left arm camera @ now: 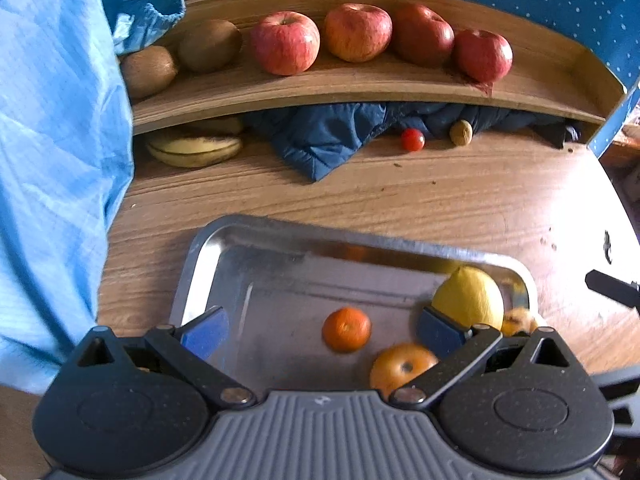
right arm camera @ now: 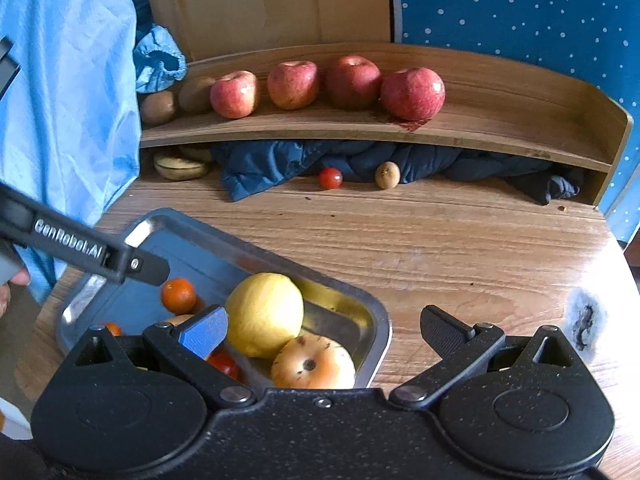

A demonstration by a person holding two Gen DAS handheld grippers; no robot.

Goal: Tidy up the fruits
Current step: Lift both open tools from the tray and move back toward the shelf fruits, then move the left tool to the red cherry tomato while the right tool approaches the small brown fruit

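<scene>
A steel tray [left arm camera: 192, 252] [right arm camera: 380, 332] lies on the wooden table. It holds a mandarin [left arm camera: 346, 329] [right arm camera: 178, 295], a lemon [left arm camera: 468, 300] [right arm camera: 264, 314], a yellow-orange apple [left arm camera: 400, 364] [right arm camera: 312, 362] and a small tomato [right arm camera: 224, 364]. My left gripper [left arm camera: 322, 332] hovers open over the tray, the mandarin lying between its fingers but untouched. One left finger [right arm camera: 148, 268] shows above the mandarin in the right wrist view. My right gripper [right arm camera: 326, 330] is open and holds nothing, above the tray's right end near the lemon and the apple.
The curved wooden shelf [left arm camera: 360, 88] [right arm camera: 500, 120] carries several red apples [left arm camera: 285, 42] and two kiwis [left arm camera: 210, 44]. Beneath it lie bananas [left arm camera: 196, 150], a dark blue jacket [left arm camera: 320, 140], a cherry tomato [left arm camera: 413, 139] and a small brown fruit [left arm camera: 461, 132]. A light blue sleeve [left arm camera: 52, 160] fills the left.
</scene>
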